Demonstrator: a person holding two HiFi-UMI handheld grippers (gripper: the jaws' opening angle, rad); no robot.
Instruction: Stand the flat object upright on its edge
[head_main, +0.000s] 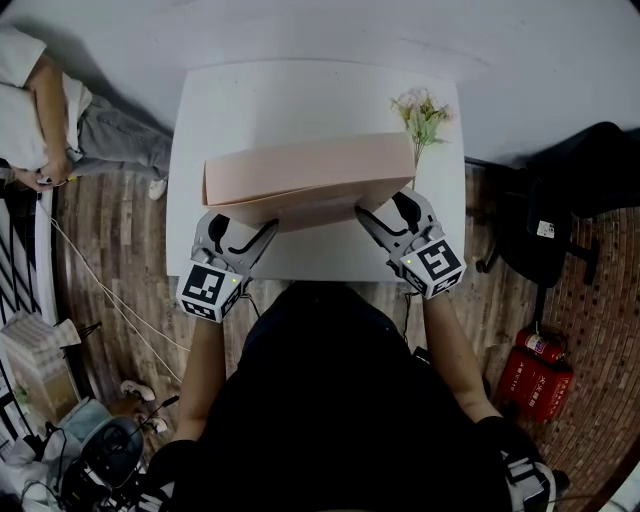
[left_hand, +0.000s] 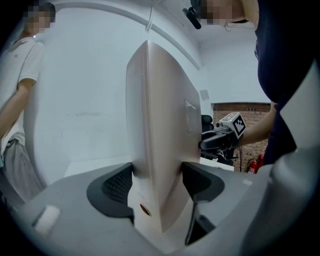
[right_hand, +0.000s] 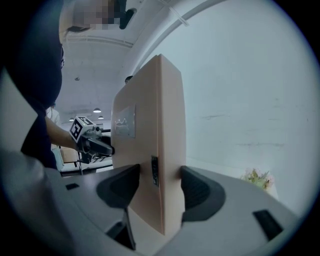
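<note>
A flat pale-pink box (head_main: 310, 170) is up on its long edge over the white table (head_main: 300, 95), with its narrow side facing up and a broad face toward me. My left gripper (head_main: 255, 232) is shut on its left end, and both pads press the box (left_hand: 160, 125) in the left gripper view, where the left gripper (left_hand: 157, 182) straddles it. My right gripper (head_main: 375, 215) is shut on the right end; the box (right_hand: 150, 130) stands between the right gripper's (right_hand: 157, 185) pads. I cannot tell whether the lower edge touches the table.
A small bunch of flowers (head_main: 422, 115) stands on the table just behind the box's right end. A seated person (head_main: 40, 110) is at the far left. An office chair (head_main: 560, 220) and a red fire extinguisher (head_main: 535, 375) are on the floor at the right.
</note>
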